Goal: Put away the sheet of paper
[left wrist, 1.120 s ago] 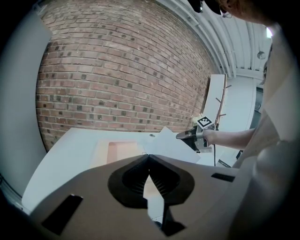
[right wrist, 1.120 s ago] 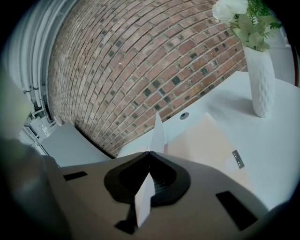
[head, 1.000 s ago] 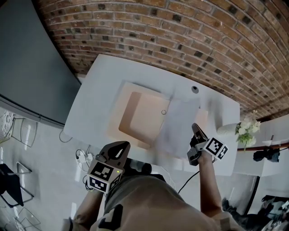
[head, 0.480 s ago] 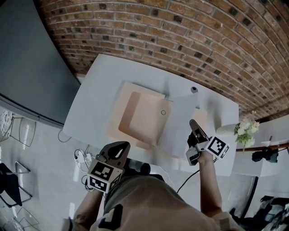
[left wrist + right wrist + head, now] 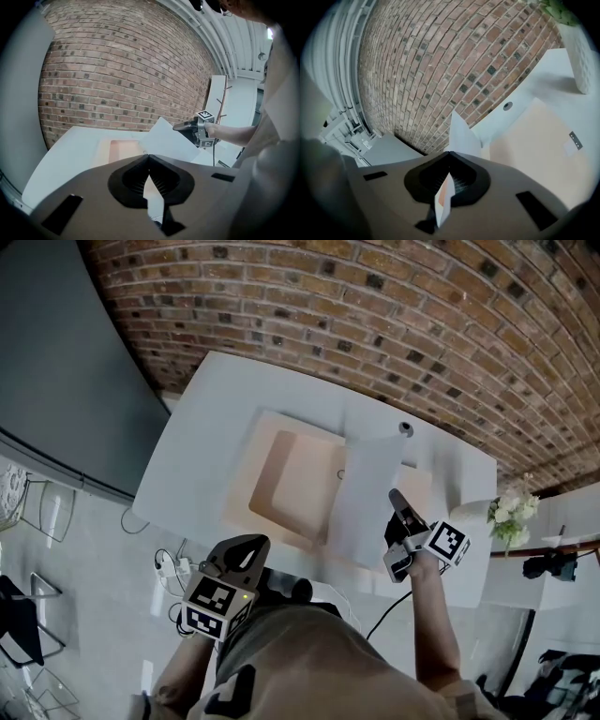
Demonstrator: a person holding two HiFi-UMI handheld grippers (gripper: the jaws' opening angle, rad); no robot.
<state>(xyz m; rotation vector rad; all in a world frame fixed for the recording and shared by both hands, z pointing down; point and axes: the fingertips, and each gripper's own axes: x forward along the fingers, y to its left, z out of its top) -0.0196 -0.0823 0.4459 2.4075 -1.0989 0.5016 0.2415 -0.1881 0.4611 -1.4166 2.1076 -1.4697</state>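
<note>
Khaki shirt (image 5: 309, 657); grey left gripper (image 5: 251, 544), right gripper (image 5: 395, 498); marker cubes (image 5: 449, 545).

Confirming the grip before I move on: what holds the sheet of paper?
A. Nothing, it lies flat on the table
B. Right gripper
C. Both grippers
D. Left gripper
B: the right gripper has its jaws shut on the sheet of paper, held up off the table, while the left gripper is shut on nothing, back by the person's waist.
</note>
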